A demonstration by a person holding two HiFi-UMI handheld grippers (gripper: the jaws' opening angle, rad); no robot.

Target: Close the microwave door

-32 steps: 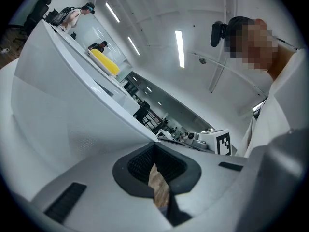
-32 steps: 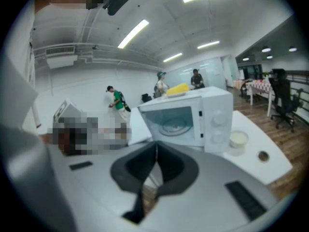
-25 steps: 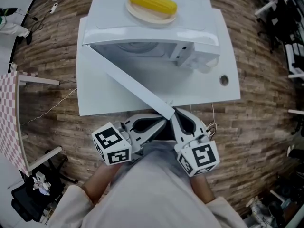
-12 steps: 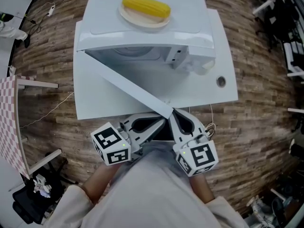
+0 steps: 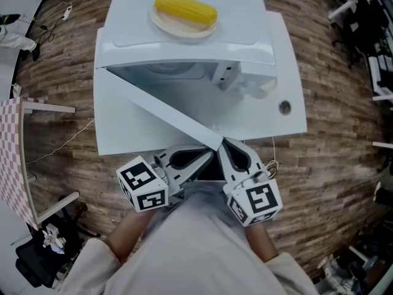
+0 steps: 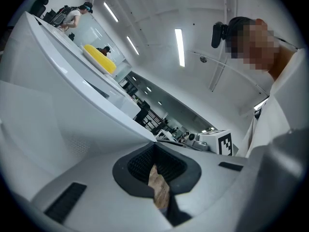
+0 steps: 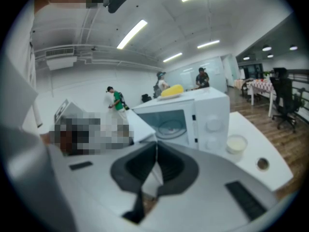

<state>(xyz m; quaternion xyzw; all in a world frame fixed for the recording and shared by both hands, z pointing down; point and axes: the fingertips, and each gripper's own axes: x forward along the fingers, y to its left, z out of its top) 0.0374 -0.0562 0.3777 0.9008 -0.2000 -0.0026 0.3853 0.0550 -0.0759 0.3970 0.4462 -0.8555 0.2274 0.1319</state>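
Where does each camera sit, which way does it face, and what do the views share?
Head view: on the person's head, steeply down onto the microwave and its open door; the left gripper, right gripper and torso show.
Left gripper view: on the left gripper, along its shut jaws up the door's face; the torso shows.
Right gripper view: on the right gripper, along its shut jaws toward the microwave's open front.
Shared: the corn atop the microwave, in all three.

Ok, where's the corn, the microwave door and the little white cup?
corn [image 5: 185,10], head view, middle of cob
microwave door [image 5: 163,110], head view, its top edge
white cup [image 7: 236,143], right gripper view, its top
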